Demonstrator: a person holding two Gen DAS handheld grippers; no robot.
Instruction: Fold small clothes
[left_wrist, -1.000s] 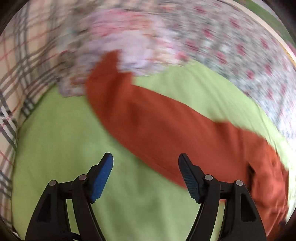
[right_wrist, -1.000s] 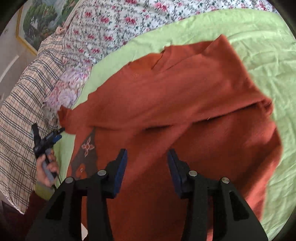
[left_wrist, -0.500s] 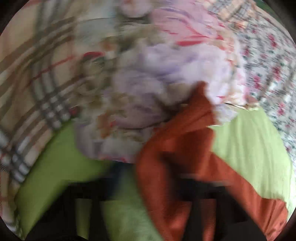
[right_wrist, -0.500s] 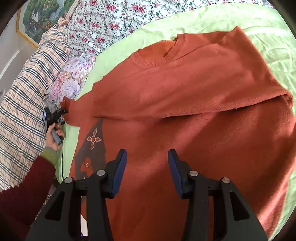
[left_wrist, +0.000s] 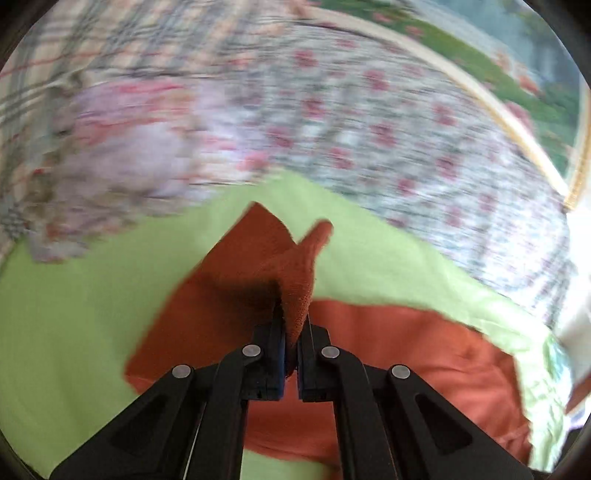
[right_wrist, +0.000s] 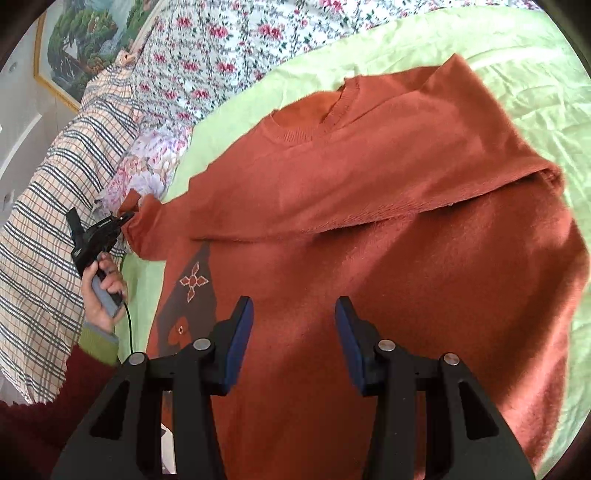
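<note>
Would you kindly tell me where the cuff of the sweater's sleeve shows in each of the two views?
Left wrist view: the sleeve cuff sits at centre, pinched in the shut left claw.
Right wrist view: the cuff is at the left edge, held by the left claw.
Shared landmark: the green sheet under the rust-orange sweater.

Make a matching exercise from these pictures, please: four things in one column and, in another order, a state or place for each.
Things:
1. left gripper
2. right gripper
3. rust-orange knitted sweater
4. light green bed sheet

States or places:
A. lies spread under the sweater
B. jaws apart, holding nothing, above the sweater body
C. shut on the cuff of a sleeve
D. lies on the sheet, collar toward the flowered bedding

Pairs: 1-C, 2-B, 3-D, 4-A
</note>
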